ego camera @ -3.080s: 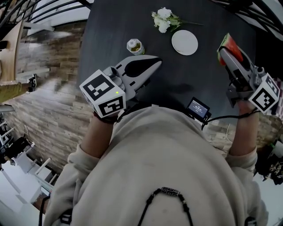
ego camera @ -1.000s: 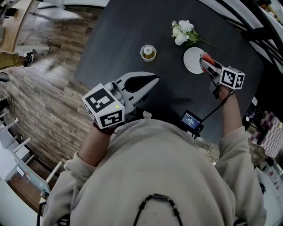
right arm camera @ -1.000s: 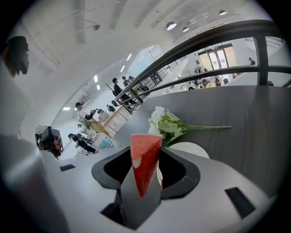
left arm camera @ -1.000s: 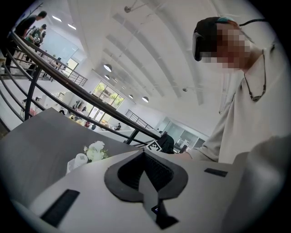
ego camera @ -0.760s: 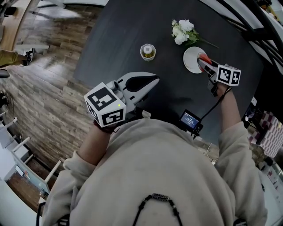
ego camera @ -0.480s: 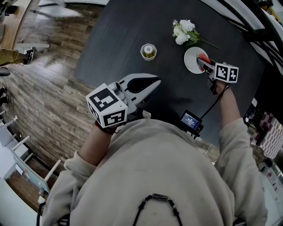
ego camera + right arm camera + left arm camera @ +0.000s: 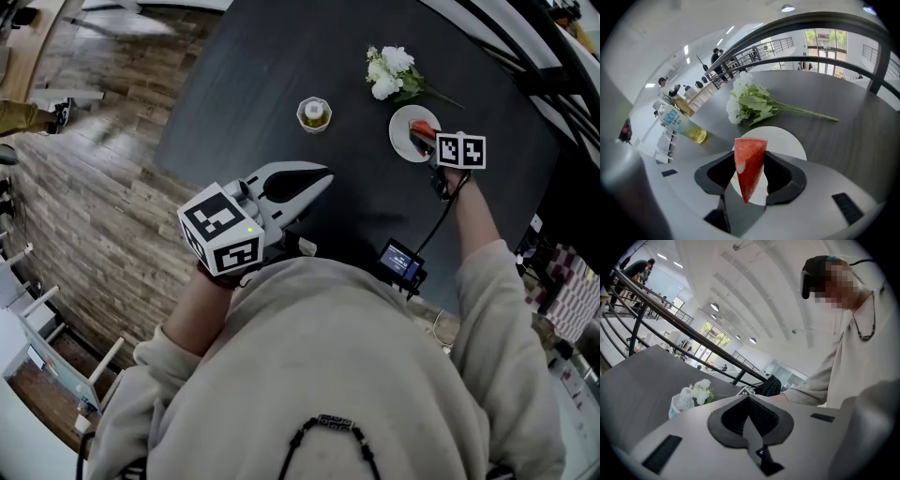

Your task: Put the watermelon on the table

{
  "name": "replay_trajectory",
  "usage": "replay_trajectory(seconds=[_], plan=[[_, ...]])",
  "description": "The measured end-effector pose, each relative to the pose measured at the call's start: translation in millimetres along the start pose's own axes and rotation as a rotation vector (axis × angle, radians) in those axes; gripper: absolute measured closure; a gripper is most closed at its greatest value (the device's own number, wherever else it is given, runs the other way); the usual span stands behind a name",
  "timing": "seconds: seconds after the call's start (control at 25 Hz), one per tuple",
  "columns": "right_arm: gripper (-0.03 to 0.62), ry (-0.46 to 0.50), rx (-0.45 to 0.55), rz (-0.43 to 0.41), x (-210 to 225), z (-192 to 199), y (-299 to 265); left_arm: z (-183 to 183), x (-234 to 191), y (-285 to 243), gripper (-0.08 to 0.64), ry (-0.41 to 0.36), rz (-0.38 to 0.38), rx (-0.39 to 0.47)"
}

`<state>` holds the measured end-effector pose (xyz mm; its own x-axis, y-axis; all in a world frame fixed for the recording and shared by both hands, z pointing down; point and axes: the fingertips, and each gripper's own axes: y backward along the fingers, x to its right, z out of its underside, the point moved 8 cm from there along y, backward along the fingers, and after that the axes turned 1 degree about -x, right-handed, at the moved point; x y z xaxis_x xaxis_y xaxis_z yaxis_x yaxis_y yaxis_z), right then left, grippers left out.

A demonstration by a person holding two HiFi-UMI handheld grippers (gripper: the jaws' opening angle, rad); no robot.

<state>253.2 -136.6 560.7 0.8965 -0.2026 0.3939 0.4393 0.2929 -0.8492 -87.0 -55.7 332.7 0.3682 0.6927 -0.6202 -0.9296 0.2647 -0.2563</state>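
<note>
Gripping the watermelon (image 7: 750, 166) wedge with the right gripper (image 7: 424, 139), fingers (image 7: 783, 174) clamped on its two red flanks, broad end poking out past the fingertips, point back between them. Aiming steeply down at a white plate (image 7: 790, 143) lying directly beyond the fingertips on the dark counter (image 7: 272, 66); cannot tell whether the wedge touches it. Past the plate, farther out from those fingers, white flowers (image 7: 747, 105); off to their left, a small bottle (image 7: 689, 130) of yellow liquid. Holding the left gripper (image 7: 319, 176) near level above the counter, fingers (image 7: 765, 414) together with nothing between, well apart from the plate and the right fingers.
</note>
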Motion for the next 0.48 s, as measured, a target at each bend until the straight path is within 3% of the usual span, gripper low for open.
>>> replay_trajectory(seconds=[0.24, 0.48], plan=[[0.394, 0.125, -0.082, 0.094, -4, 2, -19, 1, -1, 1, 0.563, -0.002, -0.011, -0.001], [0.394, 0.135, -0.113, 0.139, 1, 8, -29, 4, -3, 3, 0.563, 0.011, -0.021, 0.000]])
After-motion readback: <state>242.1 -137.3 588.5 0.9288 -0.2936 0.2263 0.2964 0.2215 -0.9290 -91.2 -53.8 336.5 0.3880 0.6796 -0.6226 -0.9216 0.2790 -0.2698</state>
